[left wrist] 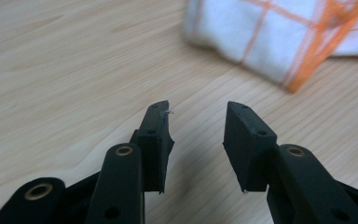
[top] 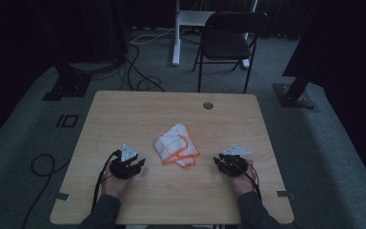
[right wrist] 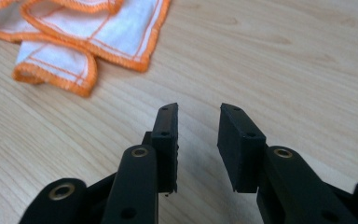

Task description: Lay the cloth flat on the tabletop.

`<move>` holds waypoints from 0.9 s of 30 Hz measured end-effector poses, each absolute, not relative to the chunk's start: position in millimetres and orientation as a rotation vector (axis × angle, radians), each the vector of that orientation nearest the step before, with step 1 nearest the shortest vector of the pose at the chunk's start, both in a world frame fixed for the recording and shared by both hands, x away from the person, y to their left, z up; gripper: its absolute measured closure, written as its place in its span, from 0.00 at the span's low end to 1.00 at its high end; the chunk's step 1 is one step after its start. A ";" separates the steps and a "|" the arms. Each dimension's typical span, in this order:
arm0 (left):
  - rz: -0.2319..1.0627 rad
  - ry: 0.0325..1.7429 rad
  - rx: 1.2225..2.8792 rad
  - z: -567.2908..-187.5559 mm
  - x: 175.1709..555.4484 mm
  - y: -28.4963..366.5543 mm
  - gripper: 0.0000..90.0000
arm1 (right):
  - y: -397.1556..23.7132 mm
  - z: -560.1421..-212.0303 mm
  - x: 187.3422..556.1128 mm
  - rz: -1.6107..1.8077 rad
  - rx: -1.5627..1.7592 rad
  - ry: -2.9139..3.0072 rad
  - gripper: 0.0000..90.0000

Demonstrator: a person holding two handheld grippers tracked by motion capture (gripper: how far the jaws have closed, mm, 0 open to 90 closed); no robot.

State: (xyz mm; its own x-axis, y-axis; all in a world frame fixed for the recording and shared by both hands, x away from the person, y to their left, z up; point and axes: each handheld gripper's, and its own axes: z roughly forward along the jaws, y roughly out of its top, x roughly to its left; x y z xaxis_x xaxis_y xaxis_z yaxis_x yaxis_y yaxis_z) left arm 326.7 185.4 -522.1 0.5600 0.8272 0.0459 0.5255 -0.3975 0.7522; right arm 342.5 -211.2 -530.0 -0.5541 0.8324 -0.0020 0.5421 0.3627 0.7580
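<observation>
Both hands are resting at the near tabletop [top: 124, 105] edge, left gripper [top: 143, 163] and right gripper [top: 216, 161] holding jaws apart, empty. Crumpled cloth [top: 176, 144] is lying between them, mid-table.

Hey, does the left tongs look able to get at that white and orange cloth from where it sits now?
Probably yes. The left tongs stand open beside the cloth, with bare table between them and nothing in the way.
</observation>
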 end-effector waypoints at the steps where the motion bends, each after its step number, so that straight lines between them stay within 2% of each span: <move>1: 0.548 1.081 2.089 -522.1 326.7 185.4 0.68 | -211.2 -530.0 342.5 1.028 1.200 2.243 0.76; 9: 0.524 1.009 2.119 -519.7 331.0 158.7 0.68 | -198.4 -523.4 347.3 1.057 1.159 2.250 0.80; 17: 0.484 0.956 2.119 -517.3 333.1 136.8 0.68 | -181.9 -527.8 353.7 1.056 1.126 2.281 0.89; 27: 0.446 0.878 2.145 -520.2 334.3 101.6 0.67 | -161.3 -527.2 365.2 1.073 1.086 2.301 0.88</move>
State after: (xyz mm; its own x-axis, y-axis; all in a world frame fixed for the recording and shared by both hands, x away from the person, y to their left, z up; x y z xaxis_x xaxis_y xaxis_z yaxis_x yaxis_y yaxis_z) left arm 334.3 101.6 -520.2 0.7026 0.7108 0.0316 0.4449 -0.4736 0.7601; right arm 365.2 -161.3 -527.2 -0.6303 0.7762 -0.0141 0.4881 0.4104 0.7703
